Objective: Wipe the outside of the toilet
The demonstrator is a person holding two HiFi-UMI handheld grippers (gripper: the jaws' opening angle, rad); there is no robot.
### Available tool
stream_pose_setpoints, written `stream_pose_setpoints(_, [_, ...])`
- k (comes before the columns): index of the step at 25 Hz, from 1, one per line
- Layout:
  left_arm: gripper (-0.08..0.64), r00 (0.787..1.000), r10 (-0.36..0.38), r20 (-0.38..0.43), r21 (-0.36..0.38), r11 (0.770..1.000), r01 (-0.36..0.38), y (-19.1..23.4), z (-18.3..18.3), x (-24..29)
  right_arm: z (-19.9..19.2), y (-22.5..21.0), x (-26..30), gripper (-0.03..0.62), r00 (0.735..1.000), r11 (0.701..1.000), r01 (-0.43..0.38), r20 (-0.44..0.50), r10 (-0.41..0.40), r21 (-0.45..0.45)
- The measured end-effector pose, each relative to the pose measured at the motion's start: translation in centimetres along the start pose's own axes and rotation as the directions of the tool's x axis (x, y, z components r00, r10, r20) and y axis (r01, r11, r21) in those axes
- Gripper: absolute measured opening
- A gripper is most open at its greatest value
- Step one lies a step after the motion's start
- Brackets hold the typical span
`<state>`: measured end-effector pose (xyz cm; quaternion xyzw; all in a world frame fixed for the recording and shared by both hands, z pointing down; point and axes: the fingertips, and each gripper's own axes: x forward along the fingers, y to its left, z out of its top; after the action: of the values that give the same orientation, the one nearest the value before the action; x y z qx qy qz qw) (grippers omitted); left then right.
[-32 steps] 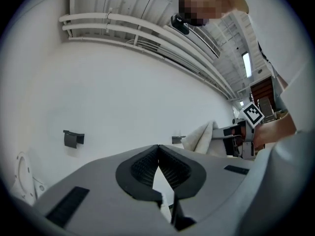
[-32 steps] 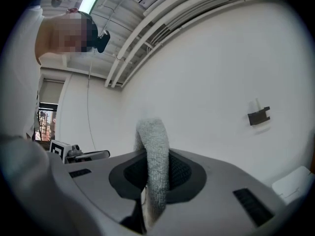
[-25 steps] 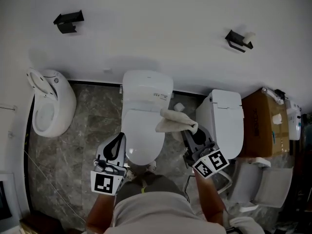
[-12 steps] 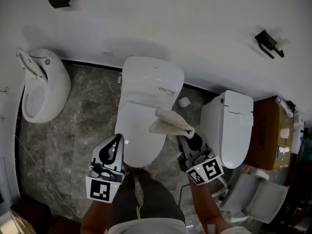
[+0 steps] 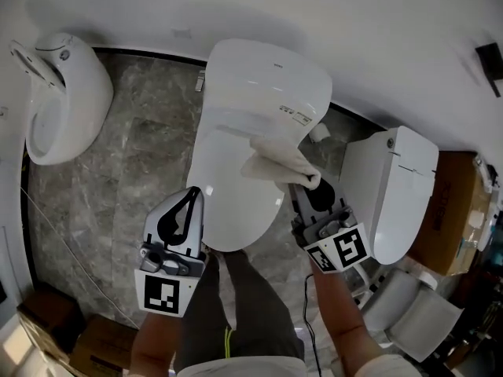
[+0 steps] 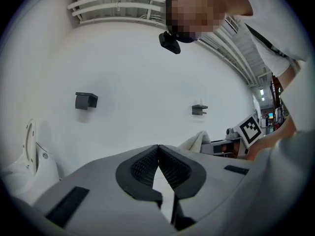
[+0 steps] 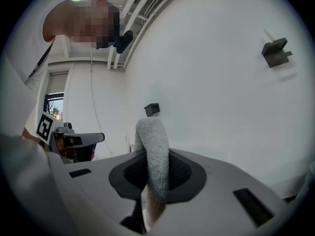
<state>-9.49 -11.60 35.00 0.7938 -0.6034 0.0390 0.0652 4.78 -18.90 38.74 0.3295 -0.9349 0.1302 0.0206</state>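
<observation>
- Centrally, the white toilet point(image 5: 259, 108) stands with its back to the white wall point(image 5: 369, 30) and its lid down, its front end towards the person.
- A pale cloth point(image 5: 273, 163) lies bunched over the right side of the lid, one end running back into the right claw point(image 5: 308, 188).
- From the right gripper view, that claw point(image 7: 155, 173) is clamped on the cloth point(image 7: 153, 141), which stands up between the two dark pads as a thick grey-white fold.
- At the toilet's front left edge the left claw point(image 5: 191, 198) points towards the lid; the head view does not show whether it touches.
- Its own view shows the left claw point(image 6: 157, 154) with its tips pressed together and nothing held; the cloth point(image 6: 197, 141) peeks up behind it on the right.
- Each gripper carries a marker cube point(image 5: 338, 250) at its rear end.
- Around the toilet is grey marble floor point(image 5: 141, 179).
- A small paper roll point(image 5: 318, 132) sits on the floor just right of the toilet's base.
- Further right stands a second toilet point(image 5: 397, 187), with a cardboard box point(image 5: 456, 210) beyond it.
- Well to the left is another white fixture point(image 5: 63, 93), against the wall.
- Dark brackets point(image 6: 86, 100) are fixed high on the wall.
</observation>
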Motion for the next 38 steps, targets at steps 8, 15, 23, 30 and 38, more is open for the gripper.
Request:
stream_pose_setpoints(8, [0.017,0.999,0.024,-0.024,0.026,0.999,-0.023,2.7,-4.8,2.5,-6.1,-2.2,5.9,0.071,0.999,0.999,-0.039,0.008,0.039,-0.014])
stream_pose_setpoints(15, [0.017,0.999,0.041,-0.021,0.021,0.999,-0.040,4.3,-9.0,3.5,-12.0,-2.1,11.0,0.071,0.994,0.994,-0.105,0.020,0.105,-0.037])
stream_pose_setpoints(23, [0.017,0.997,0.068,-0.028,0.006,0.998,-0.068,5.8,-13.3,3.2,-18.7,-2.2,17.3,0.071,0.987,0.986,-0.160,-0.005,0.160,-0.049])
stream_pose_setpoints(30, [0.017,0.995,0.097,-0.022,-0.025,0.995,-0.097,6.7,-17.8,3.2,-22.8,-2.2,21.0,0.071,0.983,0.983,-0.181,0.022,0.181,-0.018])
stream_pose_setpoints(38, [0.017,0.994,0.107,0.017,-0.049,0.993,-0.106,7.2,-20.4,4.7,-27.0,-3.0,24.7,0.071,0.984,0.983,-0.179,0.002,0.179,0.035])
